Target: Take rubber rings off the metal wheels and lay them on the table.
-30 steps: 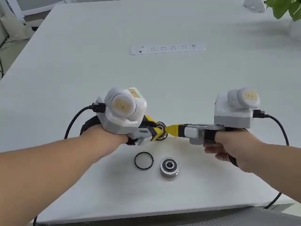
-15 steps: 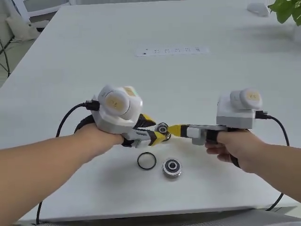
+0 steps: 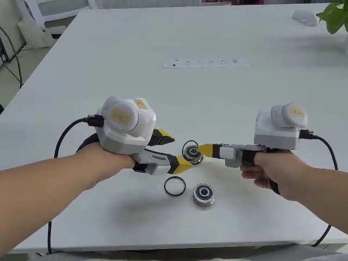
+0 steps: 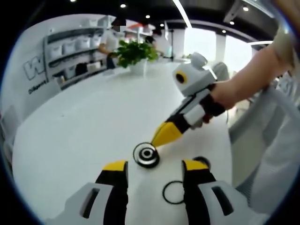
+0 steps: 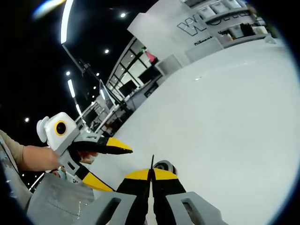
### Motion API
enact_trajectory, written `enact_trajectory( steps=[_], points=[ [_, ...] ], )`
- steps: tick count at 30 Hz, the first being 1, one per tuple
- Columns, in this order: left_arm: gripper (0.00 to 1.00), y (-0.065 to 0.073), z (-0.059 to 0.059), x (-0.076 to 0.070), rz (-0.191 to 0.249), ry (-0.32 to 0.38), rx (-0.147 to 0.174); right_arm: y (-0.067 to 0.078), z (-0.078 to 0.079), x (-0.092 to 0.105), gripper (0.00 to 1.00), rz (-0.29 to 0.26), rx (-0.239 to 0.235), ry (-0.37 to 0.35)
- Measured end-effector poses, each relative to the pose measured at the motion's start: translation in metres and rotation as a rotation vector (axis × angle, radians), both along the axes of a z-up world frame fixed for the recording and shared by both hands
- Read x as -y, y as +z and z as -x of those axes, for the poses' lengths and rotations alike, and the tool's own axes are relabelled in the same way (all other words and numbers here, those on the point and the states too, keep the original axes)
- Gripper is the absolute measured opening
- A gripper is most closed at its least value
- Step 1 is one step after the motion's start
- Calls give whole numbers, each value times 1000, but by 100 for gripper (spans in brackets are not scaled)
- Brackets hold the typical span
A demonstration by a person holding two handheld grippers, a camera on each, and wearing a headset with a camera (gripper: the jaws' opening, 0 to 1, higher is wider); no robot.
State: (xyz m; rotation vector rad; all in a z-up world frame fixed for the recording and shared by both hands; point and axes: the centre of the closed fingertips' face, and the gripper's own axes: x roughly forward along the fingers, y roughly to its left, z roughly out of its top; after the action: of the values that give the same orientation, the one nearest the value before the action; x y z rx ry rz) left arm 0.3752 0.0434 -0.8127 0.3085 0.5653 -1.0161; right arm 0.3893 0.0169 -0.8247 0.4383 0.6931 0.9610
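Table [image 3: 81, 65], white, with power strip [image 3: 205, 63] and plant [image 4: 133, 50], shelves [image 4: 70, 51] beyond

The left gripper [image 3: 182, 150] has a light grey body topped by a round white dome [image 3: 122, 114] with a pale yellow label [image 3: 120, 115]. Its 2 fingers [image 3: 163, 136] are black at the root and yellow at the pointed tips. The left cable [image 3: 89, 120], black, plugs into its rear. The right gripper [image 3: 202, 150] is built alike, with a white box, round dome, yellow label, black grip and yellow-tipped fingers. The right cable [image 3: 324, 145] is also black. In the right gripper view a beige sleeve [image 5: 9, 145] covers the upper left arm.
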Motion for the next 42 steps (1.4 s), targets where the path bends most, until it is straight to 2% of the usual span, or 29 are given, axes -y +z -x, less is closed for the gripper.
enact_trajectory(
  steps=[9,12,19,26,36,42],
  points=[
    [53,9,10,-8,19,7,-4,10,7,-5,0,-20,-1,15],
    [55,10,10,-13,27,9,-3,13,10,-7,0,-28,-3,23],
    [59,17,20,-18,37,2,-2,22,20,-13,0,-46,-11,51],
    [64,26,30,-23,67,6,-2,29,26,-17,0,-57,-18,74],
    [68,33,43,-33,85,10,-1,33,38,-22,0,-68,-34,108],
    [71,33,51,-40,86,15,-2,30,44,-24,0,-65,-53,128]
  ],
)
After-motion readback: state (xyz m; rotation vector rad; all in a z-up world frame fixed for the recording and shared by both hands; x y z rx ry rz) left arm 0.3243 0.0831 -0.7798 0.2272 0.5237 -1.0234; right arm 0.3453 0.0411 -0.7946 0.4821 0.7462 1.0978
